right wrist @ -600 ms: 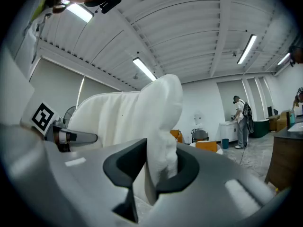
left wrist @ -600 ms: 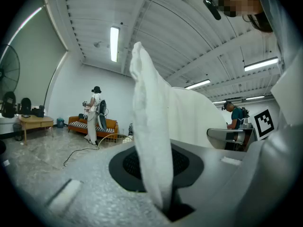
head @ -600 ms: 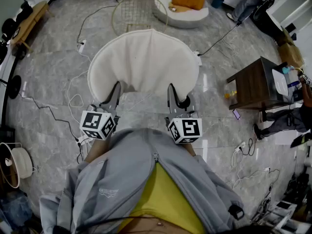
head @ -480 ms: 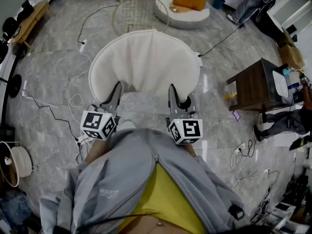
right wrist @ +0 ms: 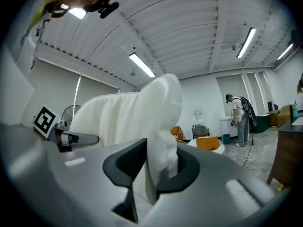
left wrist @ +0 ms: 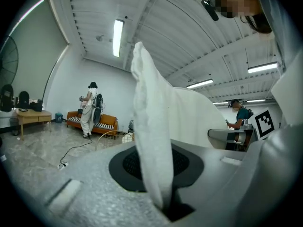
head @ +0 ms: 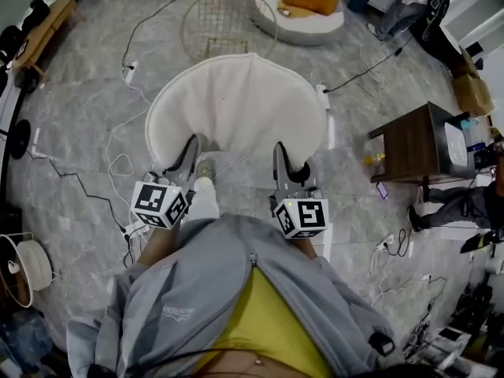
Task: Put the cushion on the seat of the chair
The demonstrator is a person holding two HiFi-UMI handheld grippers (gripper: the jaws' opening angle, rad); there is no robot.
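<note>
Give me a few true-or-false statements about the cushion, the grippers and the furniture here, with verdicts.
1. The left gripper and the right gripper are both shut on the white cushion. True.
2. The cushion lies on the seat of the wire chair. False: it is held up, short of the chair.
3. A dark wooden table stands to the person's right. True.
4. The held cushion is orange. False: it is white.
</note>
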